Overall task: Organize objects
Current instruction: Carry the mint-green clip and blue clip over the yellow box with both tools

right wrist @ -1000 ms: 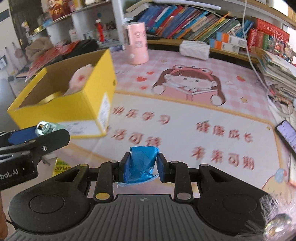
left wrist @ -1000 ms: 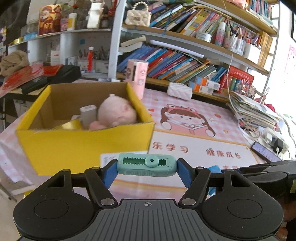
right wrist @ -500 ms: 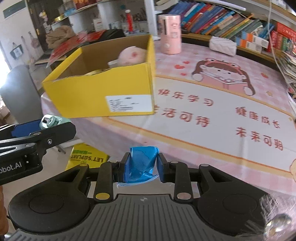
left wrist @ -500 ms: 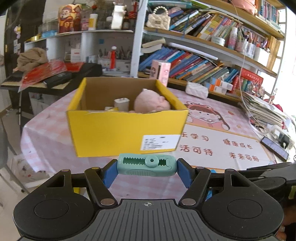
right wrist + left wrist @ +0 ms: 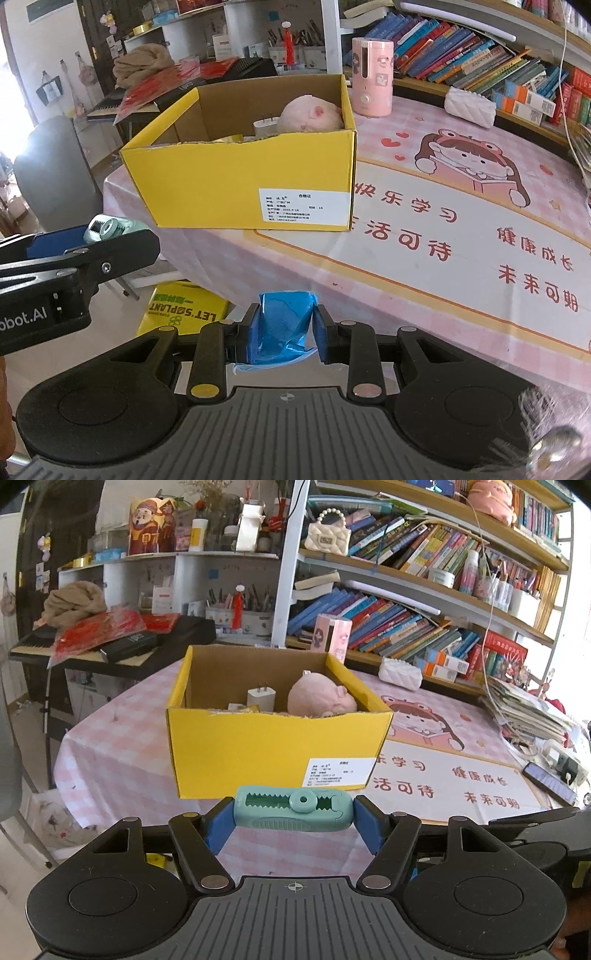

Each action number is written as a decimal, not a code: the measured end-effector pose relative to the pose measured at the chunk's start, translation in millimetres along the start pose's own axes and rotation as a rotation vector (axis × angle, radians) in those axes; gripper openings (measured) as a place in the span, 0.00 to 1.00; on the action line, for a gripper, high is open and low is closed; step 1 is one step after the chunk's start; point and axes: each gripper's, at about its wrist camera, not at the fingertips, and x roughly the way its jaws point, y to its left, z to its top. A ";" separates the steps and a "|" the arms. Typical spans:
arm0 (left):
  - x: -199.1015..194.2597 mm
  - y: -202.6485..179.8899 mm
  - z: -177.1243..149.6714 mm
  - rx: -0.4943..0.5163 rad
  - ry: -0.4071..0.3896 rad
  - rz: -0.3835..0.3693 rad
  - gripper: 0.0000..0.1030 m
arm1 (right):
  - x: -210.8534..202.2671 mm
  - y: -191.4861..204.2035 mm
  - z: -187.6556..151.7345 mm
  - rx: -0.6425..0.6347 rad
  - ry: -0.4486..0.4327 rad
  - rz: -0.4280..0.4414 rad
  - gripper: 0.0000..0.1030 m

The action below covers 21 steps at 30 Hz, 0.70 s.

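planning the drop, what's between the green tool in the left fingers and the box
Only bare pink checked tablecloth before the yellow box, in the left wrist view; the green tool is clamped.

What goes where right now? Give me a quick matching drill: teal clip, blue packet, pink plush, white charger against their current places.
Things:
1. teal clip
2. blue packet
3. pink plush
4. white charger

Places:
A. held in the right tool
B. in the yellow box, right side
C. held in the left tool
D. in the yellow box, left of the plush

Pairs: 1-C, 2-A, 3-B, 4-D
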 end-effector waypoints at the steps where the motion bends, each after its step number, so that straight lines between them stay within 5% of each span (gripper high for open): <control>1: 0.0 0.2 0.7 0.001 -0.003 -0.002 0.67 | -0.5 0.5 0.6 -0.001 -0.002 -0.003 0.27; 9: -1.6 2.8 11.5 0.010 -0.042 -0.006 0.67 | -3.8 2.1 13.0 -0.015 -0.044 -0.020 0.27; 21: 21.8 2.1 56.5 0.008 -0.132 0.031 0.67 | -6.5 -2.4 81.7 -0.064 -0.217 -0.021 0.27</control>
